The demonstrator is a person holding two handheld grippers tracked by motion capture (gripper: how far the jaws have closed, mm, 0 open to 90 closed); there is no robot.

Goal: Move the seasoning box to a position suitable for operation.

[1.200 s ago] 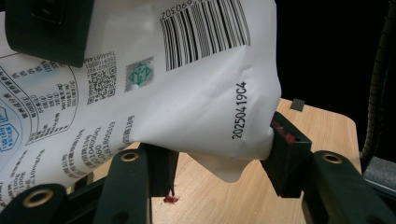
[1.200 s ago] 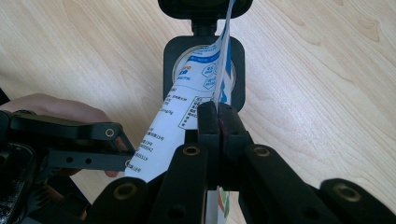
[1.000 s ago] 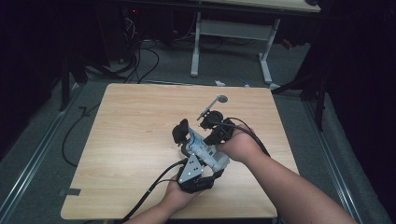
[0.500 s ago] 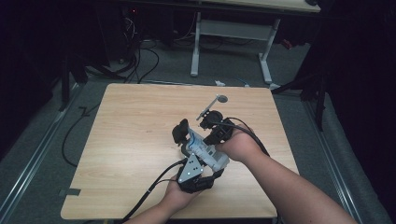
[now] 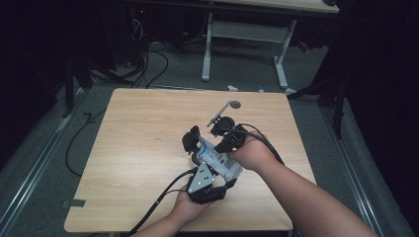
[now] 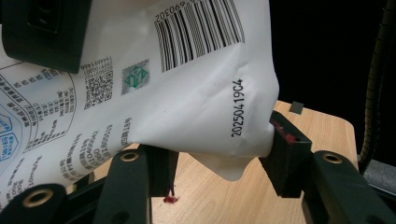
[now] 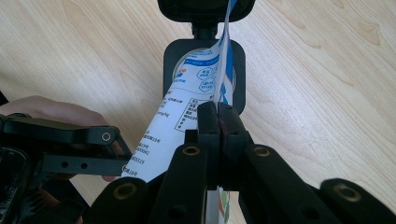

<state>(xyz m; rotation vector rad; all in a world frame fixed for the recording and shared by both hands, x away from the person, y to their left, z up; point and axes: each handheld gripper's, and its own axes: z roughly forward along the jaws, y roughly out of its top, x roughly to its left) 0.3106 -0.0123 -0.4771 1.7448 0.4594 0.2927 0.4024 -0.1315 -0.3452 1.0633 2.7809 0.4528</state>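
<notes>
R gripper (image 7: 218, 122) had its fingers pinched shut on the thin edge of the white printed pouch (image 6: 187, 98), while the L gripper (image 6: 219, 158) fingers straddled the pouch's lower corner w/ gaps showing, so not clamped as far as I could tell. Pouch hung between both grippers just above the wooden surface (image 5: 143, 138), long axis running approx. from L fingers toward R; it was crinkled, w/ barcode and date code.

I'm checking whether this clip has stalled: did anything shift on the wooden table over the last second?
Nothing visibly changed. The right gripper stays shut on the white printed pouch, the left gripper still brackets the pouch's lower edge with its jaws apart, and the small grey spoon lies where it was on the light wooden table.
</notes>
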